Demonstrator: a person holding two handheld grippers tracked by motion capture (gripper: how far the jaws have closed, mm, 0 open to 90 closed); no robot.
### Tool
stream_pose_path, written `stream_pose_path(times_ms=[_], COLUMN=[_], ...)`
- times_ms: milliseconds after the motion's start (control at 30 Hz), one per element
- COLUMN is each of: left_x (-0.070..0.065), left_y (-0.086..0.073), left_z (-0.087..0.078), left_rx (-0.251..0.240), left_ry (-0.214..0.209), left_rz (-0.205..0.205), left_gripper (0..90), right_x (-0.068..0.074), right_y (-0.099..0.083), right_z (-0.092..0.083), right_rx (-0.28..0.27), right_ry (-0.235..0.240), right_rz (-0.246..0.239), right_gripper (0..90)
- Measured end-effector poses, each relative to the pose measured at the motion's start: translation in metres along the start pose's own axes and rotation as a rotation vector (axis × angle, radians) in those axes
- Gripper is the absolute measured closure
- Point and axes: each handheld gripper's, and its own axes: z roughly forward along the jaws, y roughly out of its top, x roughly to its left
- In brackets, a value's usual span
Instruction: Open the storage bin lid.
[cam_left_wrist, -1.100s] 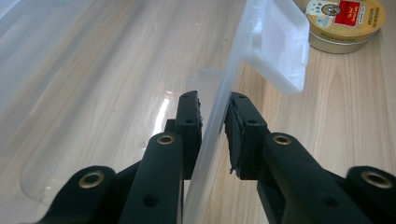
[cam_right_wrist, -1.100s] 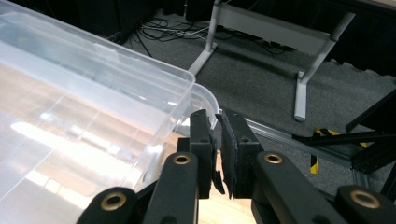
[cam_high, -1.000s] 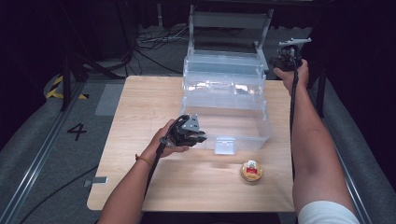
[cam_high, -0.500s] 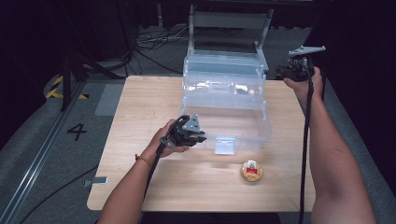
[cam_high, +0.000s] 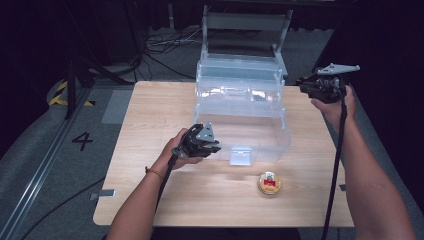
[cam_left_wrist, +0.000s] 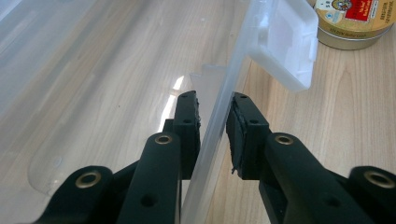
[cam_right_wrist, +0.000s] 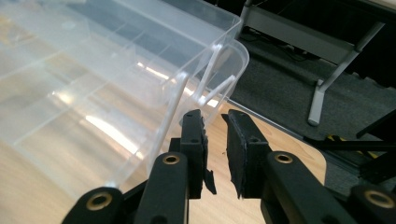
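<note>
A clear plastic tiered box (cam_high: 240, 105) stands open on the wooden table (cam_high: 150, 115). My left gripper (cam_high: 216, 148) is at the box's front left. In the left gripper view it (cam_left_wrist: 214, 116) is shut on the box's thin front wall (cam_left_wrist: 233, 70), one pad on each side. The white latch (cam_left_wrist: 285, 42) hangs just beyond. My right gripper (cam_high: 302, 87) hovers off the box's right rear corner, pointing at it. Its jaws (cam_right_wrist: 215, 126) have just been opening and stand slightly apart with nothing between them, beside the upper tray's corner (cam_right_wrist: 224, 56).
A small round tin (cam_high: 269, 183) with a red label lies in front of the box, also in the left gripper view (cam_left_wrist: 355, 21). A grey metal stand (cam_high: 245, 22) rises behind the table. Cables lie on the dark floor beyond. Bare tabletop stretches to the left.
The right hand and gripper have drawn away from the box's right rear corner, moving right. The left gripper has kept its place at the front wall.
</note>
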Motion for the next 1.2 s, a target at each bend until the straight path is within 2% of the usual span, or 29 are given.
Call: stream_pose_path(times_ms=[200, 567, 767, 1200], left_x=[0.000, -0.001, -0.002, -0.006], left_y=[0.000, 0.002, 0.003, 0.006], left_z=[0.000, 0.000, 0.000, -0.001], left_rx=[0.000, 0.012, 0.019, 0.034], left_ry=[-0.001, 0.012, 0.020, 0.050], left_rz=[0.001, 0.000, 0.008, 0.022], left_gripper=[74.9, 74.6, 74.4, 74.0], right_x=[0.010, 0.022, 0.029, 0.053], right_y=[-0.013, -0.035, -0.045, -0.076], right_z=[-0.015, -0.031, -0.039, -0.046], right_rx=[0.015, 0.035, 0.062, 0.145], right_ry=[0.013, 0.035, 0.050, 0.138], right_rz=[-0.037, -0.052, -0.080, -0.128], right_gripper=[73.5, 68.6, 66.4, 61.0])
